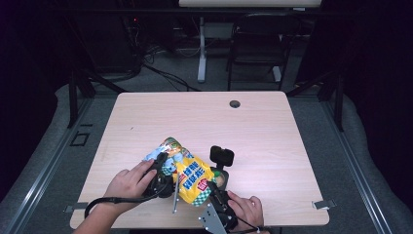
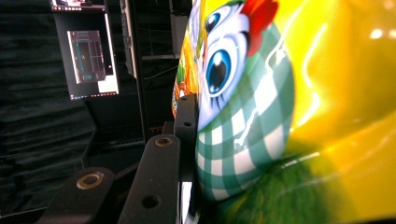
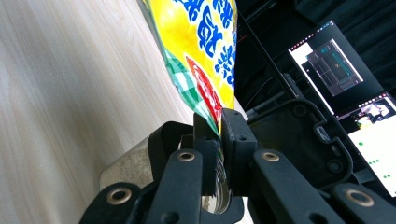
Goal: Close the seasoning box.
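- A yellow snack bag (image 1: 194,181) with blue lettering and a green-checked corner is held up off the counter (image 1: 263,126) near its front edge, at about 6 o'clock on the counter top, between the two hands.
- The left tongs (image 1: 163,171) meet the bag from its 9 o'clock side. In the left gripper view one black jaw lies flat against the bag's (image 2: 261,116) printed cartoon eye and green check; the other jaw is hidden behind the film, so I cannot tell whether this pair pinches it.
- The left hand (image 1: 130,181) wraps the body of those tongs, with a black cable looping toward 7 o'clock.
- The right tongs (image 1: 212,187) come up from 5 o'clock. In the right gripper view their two jaws stand close together with the bag's (image 3: 201,51) lower corner, by the red label, squeezed between them: they grip the bag.
- The right hand (image 1: 246,208) sits at the counter's front edge, beside a grey three-cornered plate (image 1: 210,222).
- A small black device (image 1: 222,156) stands on the counter just beyond the bag, at its 1 o'clock.
- A round grommet hole (image 1: 234,104) lies near the counter's far edge, at 12 o'clock.
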A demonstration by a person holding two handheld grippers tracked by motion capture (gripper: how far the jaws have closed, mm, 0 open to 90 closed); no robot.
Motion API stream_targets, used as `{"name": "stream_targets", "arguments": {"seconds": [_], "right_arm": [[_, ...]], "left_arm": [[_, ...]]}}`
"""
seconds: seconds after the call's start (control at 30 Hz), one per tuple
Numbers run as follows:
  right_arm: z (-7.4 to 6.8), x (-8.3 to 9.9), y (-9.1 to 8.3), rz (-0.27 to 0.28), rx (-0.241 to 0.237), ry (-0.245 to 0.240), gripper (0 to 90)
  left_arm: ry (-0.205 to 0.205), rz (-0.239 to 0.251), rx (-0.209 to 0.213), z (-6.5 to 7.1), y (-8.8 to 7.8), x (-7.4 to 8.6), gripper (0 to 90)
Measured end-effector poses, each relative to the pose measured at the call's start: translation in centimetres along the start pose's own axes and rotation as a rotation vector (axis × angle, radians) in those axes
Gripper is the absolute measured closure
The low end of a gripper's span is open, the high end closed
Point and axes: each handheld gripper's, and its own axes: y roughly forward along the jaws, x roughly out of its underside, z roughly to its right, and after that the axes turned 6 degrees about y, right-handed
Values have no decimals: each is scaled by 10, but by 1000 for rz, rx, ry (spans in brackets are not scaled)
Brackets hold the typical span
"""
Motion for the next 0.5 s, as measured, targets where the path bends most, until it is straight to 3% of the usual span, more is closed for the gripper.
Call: {"name": "stream_targets", "arguments": {"seconds": [0.5], "right_arm": [[0,-1,-1,7,1,-5,836]], "left_arm": [[-79,14,8,11,1,5,761]]}}
